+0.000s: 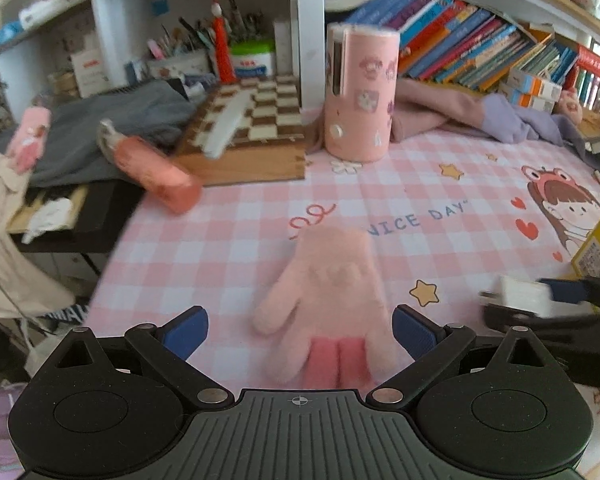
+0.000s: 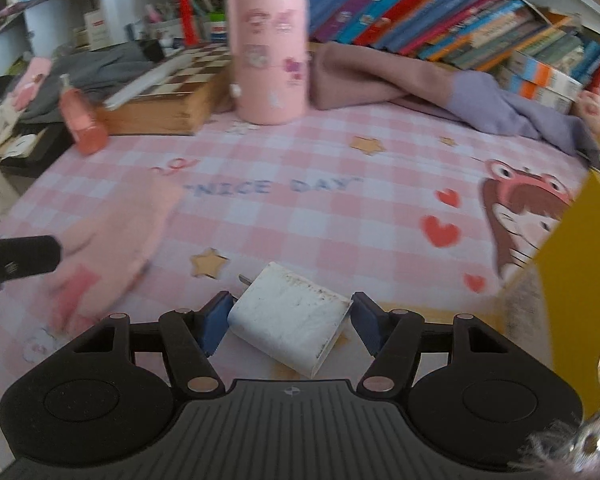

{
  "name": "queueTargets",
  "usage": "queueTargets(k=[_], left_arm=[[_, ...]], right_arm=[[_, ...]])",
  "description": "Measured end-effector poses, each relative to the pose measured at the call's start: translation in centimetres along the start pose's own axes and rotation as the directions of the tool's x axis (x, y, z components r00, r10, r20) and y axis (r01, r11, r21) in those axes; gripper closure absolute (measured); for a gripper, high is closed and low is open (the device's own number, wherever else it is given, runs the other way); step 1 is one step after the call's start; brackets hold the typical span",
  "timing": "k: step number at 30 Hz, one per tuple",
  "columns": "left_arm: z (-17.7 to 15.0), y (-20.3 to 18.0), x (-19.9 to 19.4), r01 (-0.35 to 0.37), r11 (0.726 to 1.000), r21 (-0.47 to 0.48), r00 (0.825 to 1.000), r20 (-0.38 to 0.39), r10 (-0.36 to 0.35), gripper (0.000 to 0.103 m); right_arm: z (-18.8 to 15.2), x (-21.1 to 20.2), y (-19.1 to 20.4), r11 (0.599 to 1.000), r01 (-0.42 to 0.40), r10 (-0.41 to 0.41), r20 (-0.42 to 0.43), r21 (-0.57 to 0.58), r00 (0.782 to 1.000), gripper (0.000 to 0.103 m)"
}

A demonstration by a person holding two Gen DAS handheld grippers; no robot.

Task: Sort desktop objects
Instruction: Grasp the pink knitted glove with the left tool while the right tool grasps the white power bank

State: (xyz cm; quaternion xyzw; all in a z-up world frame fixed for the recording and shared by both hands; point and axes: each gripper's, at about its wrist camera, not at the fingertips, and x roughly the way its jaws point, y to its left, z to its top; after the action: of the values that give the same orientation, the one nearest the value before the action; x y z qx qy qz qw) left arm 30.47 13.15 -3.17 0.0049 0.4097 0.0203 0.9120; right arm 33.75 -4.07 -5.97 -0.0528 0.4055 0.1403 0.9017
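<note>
Motion blur softens a pink desk scene, and frame edges cut into it.

The pink glove [image 1: 324, 304] smears in both wrist views, its emblem unreadable; the left gripper [image 1: 300, 334] body hides its cuff. The book spines [image 1: 472, 46] are too blurred to read. A yellow box [image 2: 580, 264] runs off the right edge. The charger [image 2: 288, 320] partly covers its own prongs, and whether the right gripper [image 2: 288, 326] pads touch it cannot be told.

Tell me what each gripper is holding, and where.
Left gripper: nothing, open over pink glove. Right gripper: pads flank white charger sides; grip cannot be told.
</note>
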Motion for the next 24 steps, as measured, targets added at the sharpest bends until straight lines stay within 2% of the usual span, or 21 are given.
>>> queueTargets(k=[8, 11, 16, 18, 20, 21, 22, 23, 24], left_arm=[[1.0, -1.1, 5.1, 0.029, 0.999, 0.018, 0.999, -0.035, -0.029, 0.003], [0.9, -1.4, 6.6, 0.027, 0.999, 0.024, 0.996, -0.08, -0.025, 0.002], [0.7, -1.2, 6.6, 0.02, 1.0, 0.008, 0.997, -0.072, -0.02, 0.007], [0.6, -1.1, 6.3, 0.012, 1.0, -0.001, 0.998, -0.061, -0.012, 0.015], [0.5, -0.9, 5.8, 0.01, 1.0, -0.01, 0.999, -0.048, -0.01, 0.038], [0.5, -0.9, 5.6, 0.01, 1.0, -0.008, 0.999, -0.044, -0.01, 0.044], [0.6, -0.9, 5.5, 0.013, 1.0, -0.002, 0.999, -0.04, -0.013, 0.061], [0.5, -0.8, 5.3, 0.017, 1.0, 0.004, 0.999, -0.035, -0.017, 0.082], [0.5, -0.8, 5.2, 0.021, 1.0, 0.01, 0.999, -0.034, -0.021, 0.086]], right_arm=[[-0.5, -0.5, -1.5, 0.999, 0.027, -0.026, -0.015, 0.024, 1.0, 0.041], [-0.5, -0.6, -1.6, 1.0, 0.022, -0.022, -0.016, 0.022, 1.0, 0.041], [-0.6, -0.8, -1.6, 1.0, 0.009, -0.009, -0.017, 0.016, 1.0, 0.041], [-0.6, -0.9, -1.4, 1.0, 0.002, -0.002, -0.018, 0.012, 1.0, 0.041], [-0.6, -0.9, -1.4, 1.0, -0.005, 0.005, -0.02, 0.006, 1.0, 0.041], [-0.6, -1.0, -1.3, 1.0, -0.007, 0.007, -0.018, 0.003, 1.0, 0.041], [-0.5, -1.0, -1.3, 1.0, -0.008, 0.008, -0.016, 0.001, 1.0, 0.041], [-0.5, -1.1, -1.3, 1.0, -0.01, 0.01, -0.014, 0.0, 1.0, 0.041], [-0.4, -1.1, -1.3, 1.0, -0.011, 0.011, -0.011, 0.0, 1.0, 0.041]])
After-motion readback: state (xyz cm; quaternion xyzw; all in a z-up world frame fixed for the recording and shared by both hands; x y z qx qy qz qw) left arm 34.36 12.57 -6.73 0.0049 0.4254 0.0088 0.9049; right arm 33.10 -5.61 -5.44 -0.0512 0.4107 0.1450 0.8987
